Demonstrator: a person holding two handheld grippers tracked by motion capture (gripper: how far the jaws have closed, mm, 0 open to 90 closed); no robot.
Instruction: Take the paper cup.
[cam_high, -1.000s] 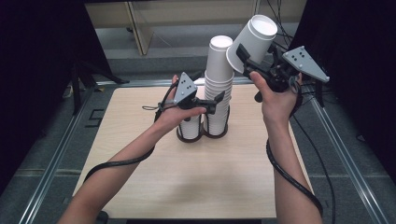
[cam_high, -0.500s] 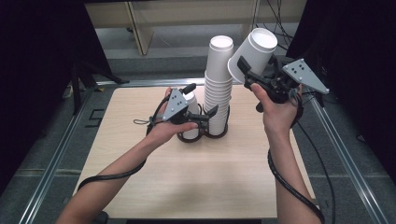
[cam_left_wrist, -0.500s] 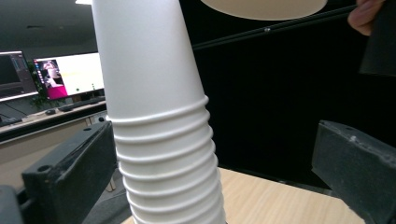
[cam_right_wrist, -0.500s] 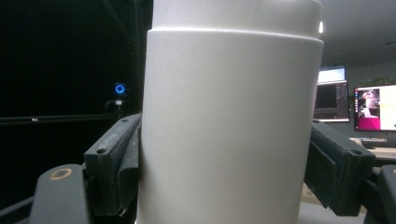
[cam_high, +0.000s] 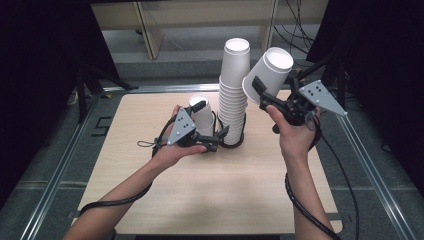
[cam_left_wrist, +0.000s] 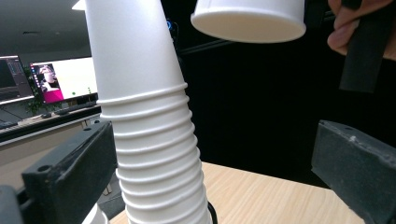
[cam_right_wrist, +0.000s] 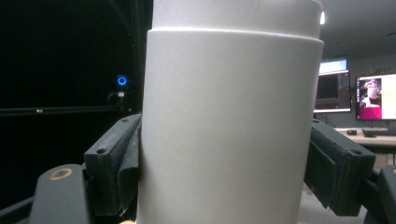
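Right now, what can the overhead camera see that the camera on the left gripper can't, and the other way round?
High view alone: the wooden table from above, both forearms, the short cup stack beside the left gripper, and the right gripper clamped on the single cup.

Left gripper view alone: lit monitors on a desk far behind, and its own open jaws either side of the tall stack.

Both: the tall stack and the single cup held up beside it.

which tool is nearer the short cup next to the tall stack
Left. The left tool sits low on the table right against the short cup. The right tool is raised beyond the tall stack, gripping a single cup.
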